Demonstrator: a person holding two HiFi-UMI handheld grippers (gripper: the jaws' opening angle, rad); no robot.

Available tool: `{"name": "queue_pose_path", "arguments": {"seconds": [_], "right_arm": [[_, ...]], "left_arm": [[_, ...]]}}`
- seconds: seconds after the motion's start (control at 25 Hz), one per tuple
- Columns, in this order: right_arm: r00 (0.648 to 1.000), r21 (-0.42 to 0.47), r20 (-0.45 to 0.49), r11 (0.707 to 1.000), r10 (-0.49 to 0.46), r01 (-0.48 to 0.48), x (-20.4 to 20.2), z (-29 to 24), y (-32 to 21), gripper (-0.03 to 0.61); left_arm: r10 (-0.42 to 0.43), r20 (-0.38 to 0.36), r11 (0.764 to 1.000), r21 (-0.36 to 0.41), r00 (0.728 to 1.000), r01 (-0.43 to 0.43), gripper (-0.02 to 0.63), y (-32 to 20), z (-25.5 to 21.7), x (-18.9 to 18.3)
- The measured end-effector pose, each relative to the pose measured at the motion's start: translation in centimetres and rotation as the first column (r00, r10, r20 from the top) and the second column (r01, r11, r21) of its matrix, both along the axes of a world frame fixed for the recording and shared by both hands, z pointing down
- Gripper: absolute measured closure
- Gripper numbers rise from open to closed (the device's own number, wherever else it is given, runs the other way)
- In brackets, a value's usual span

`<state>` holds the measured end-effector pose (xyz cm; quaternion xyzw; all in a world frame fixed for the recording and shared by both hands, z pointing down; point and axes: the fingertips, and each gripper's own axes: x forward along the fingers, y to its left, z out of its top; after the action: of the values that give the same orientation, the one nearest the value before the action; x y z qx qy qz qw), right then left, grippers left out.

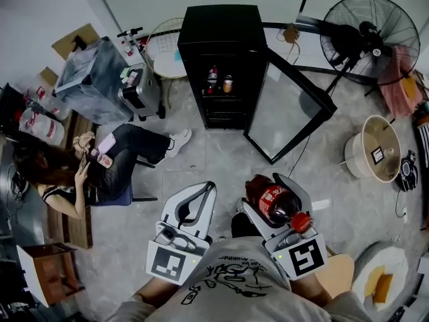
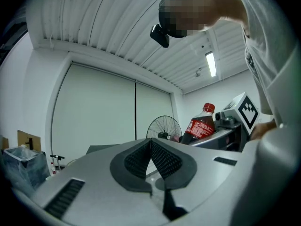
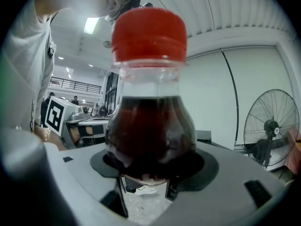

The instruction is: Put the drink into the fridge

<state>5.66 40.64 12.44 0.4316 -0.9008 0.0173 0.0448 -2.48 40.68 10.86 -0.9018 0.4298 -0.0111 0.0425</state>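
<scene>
The drink is a cola bottle (image 1: 275,203) with a red cap and red label, lying between the jaws of my right gripper (image 1: 267,183), cap end toward me. In the right gripper view the bottle (image 3: 150,121) fills the middle, and the pads press on its dark body. My left gripper (image 1: 208,188) is held beside it with nothing in it; its ribbed pads (image 2: 141,157) meet at the tips. The black fridge (image 1: 221,19) stands ahead on the floor, its glass door (image 1: 288,109) swung open to the right. Bottles and a can (image 1: 218,79) stand on an upper shelf.
A person sits on a chair (image 1: 100,166) at the left, feet stretched toward the fridge. A covered cart (image 1: 94,79) stands behind them. A floor fan (image 1: 369,35) is at the back right, and a round bin (image 1: 375,146) is right of the door.
</scene>
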Motion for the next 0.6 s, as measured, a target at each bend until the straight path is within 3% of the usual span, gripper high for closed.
{"name": "queue_pose_path", "arguments": {"seconds": [0.6], "right_arm": [[0.999,-0.032,0.003,0.999,-0.043,0.043,6.2,1.3,-10.4,0.265]], "left_arm": [[-0.039,0.023,0.998,-0.039,0.999,0.040,0.592,-10.0,1.4,6.8]]}}
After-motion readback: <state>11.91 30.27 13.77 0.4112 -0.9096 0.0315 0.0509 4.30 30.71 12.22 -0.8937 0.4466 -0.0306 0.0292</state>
